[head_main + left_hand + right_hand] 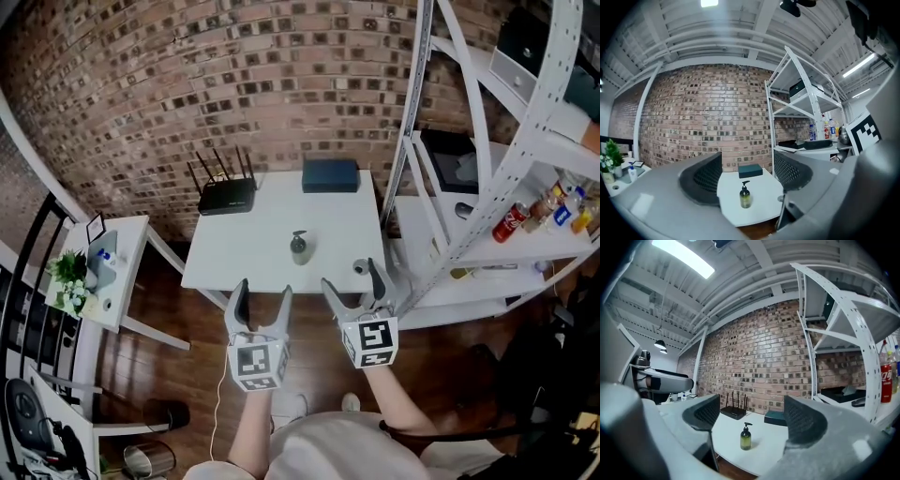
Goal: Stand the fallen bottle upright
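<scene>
A small green pump bottle (299, 247) stands upright near the middle of the white table (244, 253); it also shows in the left gripper view (745, 195) and the right gripper view (746, 437). My left gripper (261, 294) is held off the table's near edge, open, with nothing between its jaws. My right gripper (351, 279) hovers beside it over the near right corner, also open and empty. Both point level at the bottle from a distance, with the left gripper (746, 173) and the right gripper (752, 414) framing it in their own views.
A black router (227, 195) and a dark blue box (330, 175) sit at the table's back edge by the brick wall. A small grey round object (361, 267) lies at the near right edge. A white metal shelf (487, 187) with bottles stands right; a small side table (111, 272) with a plant, left.
</scene>
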Demonstrator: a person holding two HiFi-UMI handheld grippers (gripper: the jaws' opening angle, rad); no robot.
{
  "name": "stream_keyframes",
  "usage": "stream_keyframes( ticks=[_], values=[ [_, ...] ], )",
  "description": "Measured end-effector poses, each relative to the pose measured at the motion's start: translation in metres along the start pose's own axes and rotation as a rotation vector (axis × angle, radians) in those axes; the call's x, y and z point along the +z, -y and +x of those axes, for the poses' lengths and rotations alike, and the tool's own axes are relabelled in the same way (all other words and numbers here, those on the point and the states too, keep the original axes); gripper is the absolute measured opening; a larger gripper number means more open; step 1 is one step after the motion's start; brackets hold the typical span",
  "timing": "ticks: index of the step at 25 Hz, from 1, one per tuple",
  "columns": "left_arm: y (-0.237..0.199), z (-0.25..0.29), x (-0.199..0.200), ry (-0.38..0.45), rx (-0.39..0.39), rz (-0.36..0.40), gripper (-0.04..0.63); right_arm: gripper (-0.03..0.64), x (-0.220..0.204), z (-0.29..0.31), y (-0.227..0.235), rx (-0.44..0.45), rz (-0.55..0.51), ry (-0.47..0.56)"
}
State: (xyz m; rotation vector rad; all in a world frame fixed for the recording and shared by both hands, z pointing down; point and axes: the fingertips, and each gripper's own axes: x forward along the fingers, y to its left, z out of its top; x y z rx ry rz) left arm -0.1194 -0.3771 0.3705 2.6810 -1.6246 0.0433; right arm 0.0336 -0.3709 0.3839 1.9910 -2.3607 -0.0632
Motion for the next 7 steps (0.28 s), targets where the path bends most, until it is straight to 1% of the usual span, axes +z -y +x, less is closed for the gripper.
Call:
stream_keyframes(
  ticks=[3,7],
  values=[
    [-0.011,-0.008,0.002,0.009,0.007,-0.006,0.353,0.405,0.005,-0.002,-0.007,-0.015,-0.020,0.008],
    [-0.021,-0.021,0.010,0.037,-0.008,-0.009,0.350,0.405,0.017,-0.008,-0.018,-0.038,-0.045,0.025]
  ],
)
